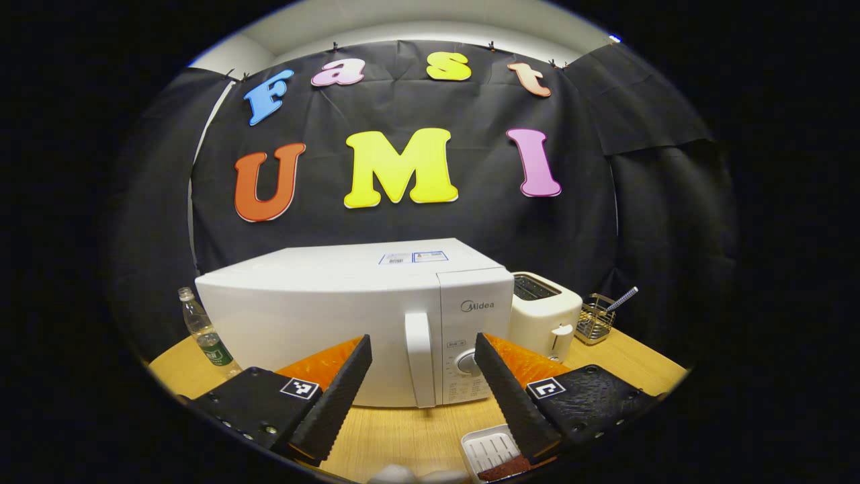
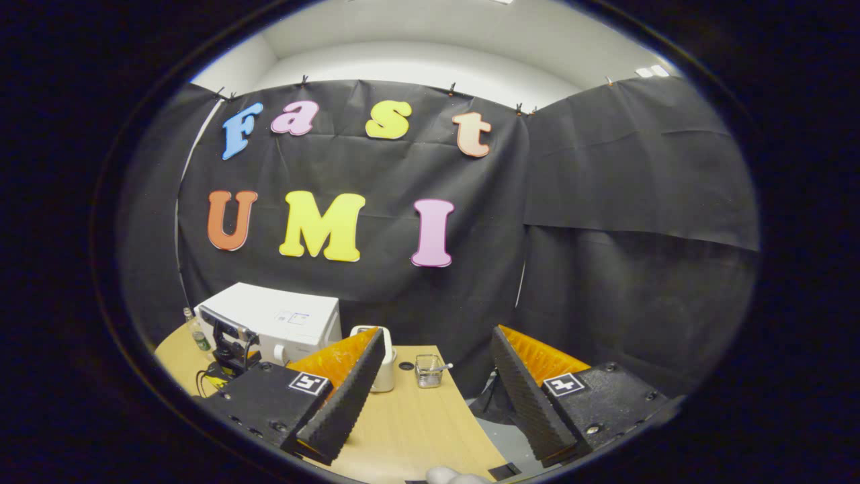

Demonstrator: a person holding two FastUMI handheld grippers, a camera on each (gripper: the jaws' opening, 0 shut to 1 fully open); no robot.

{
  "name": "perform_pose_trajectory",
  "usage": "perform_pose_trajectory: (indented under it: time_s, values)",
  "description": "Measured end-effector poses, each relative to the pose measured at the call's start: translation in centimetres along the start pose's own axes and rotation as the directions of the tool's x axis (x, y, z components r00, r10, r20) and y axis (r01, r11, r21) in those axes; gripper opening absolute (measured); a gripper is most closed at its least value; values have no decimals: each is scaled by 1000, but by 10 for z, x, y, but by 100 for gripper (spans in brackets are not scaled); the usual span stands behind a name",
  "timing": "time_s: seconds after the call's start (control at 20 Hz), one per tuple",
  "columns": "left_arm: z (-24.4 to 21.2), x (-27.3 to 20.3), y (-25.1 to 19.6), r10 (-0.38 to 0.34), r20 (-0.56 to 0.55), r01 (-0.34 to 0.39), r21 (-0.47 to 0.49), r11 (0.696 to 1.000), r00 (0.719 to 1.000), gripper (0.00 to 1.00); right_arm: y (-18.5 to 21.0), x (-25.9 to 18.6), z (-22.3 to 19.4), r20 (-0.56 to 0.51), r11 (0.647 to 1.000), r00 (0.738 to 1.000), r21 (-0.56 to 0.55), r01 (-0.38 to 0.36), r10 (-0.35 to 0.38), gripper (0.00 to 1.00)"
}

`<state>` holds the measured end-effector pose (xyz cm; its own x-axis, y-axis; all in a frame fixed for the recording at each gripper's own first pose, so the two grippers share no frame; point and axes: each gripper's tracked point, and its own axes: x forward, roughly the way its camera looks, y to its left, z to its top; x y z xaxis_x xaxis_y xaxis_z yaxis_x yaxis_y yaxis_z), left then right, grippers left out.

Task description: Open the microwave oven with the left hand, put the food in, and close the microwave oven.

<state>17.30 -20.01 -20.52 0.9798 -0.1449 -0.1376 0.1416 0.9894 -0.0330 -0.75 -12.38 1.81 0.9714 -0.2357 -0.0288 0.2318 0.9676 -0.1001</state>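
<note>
Both jaws of the left gripper (image 1: 423,353) stand apart, with nothing between them, and frame the microwave (image 1: 356,323) in the left gripper view. Its door is closed; the handle (image 1: 419,359) runs upright along the door's right edge, just left of the control panel and its dial (image 1: 466,363). A tray (image 1: 494,454) of food lies on the surface (image 1: 410,437) in front of the microwave, partly hidden behind that gripper's right finger. A toaster (image 1: 544,316) stands just right of the microwave, with a wire basket (image 1: 594,319) farther right. A bottle (image 1: 205,333) stands at the microwave's left.

Jaws of the right gripper (image 2: 437,366) are likewise apart and hold nothing. In the right gripper view the microwave (image 2: 282,319) sits well off to the left, with the left gripper's body (image 2: 232,343) in front of it. The toaster (image 2: 384,373) and basket (image 2: 428,371) stand farther along the surface (image 2: 416,423).
</note>
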Motion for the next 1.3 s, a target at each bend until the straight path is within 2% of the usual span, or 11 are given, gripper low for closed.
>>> perform_pose_trajectory:
  time_s: [0.2, 0.25, 0.35, 0.4, 0.5, 0.55, 0.6, 0.7, 0.8, 0.85, 1.3]
  values:
    - [-15, 24, -2, 9, -7, -9, 4, 1000, 1000, 95, -14, 2, -14, -31, 999, 999, 8, 33, -33, 100]
    - [-17, 28, -1, 17, -9, -17, 1, 1000, 1000, 84, -17, 2, -17, -35, 999, 999, 8, 41, -41, 100]
    - [-22, 34, -3, 8, -20, -9, -17, 1000, 1000, 86, -23, 2, -19, -37, 999, 998, -1, 52, -52, 100]
    - [-24, 36, -4, -4, -26, 4, -17, 1000, 1000, 69, -24, 1, -19, -38, 998, 998, -7, 56, -56, 96]
    - [-26, 41, 5, 31, -25, -31, 14, 999, 999, 63, -27, 2, -21, -41, 998, 998, -18, 55, -56, 96]
    - [-28, 42, 9, 39, -29, -39, 16, 999, 999, 40, -27, 3, -24, -46, 998, 997, -21, 55, -55, 100]
    - [-28, 42, 6, 33, -21, -33, 18, 999, 999, 28, -27, 3, -25, -49, 998, 997, -24, 52, -53, 100]
    - [-27, 38, 7, 13, -30, -13, -13, 1000, 999, 28, -26, 4, -25, -56, 999, 997, -23, 44, -45, 96]
    - [-30, 39, 8, 13, -36, -13, -18, 1000, 999, 7, -24, 7, -27, -60, 999, 998, -22, 34, -35, 100]
    - [-29, 40, 9, 18, -37, -18, -17, 1000, 999, 16, -23, 9, -27, -66, 999, 997, -22, 27, -29, 100]
    - [-39, 9, 10, -1, -50, 0, -12, 1000, 999, 11, -10, 9, -21, -54, 998, 998, -52, -17, 14, 100]
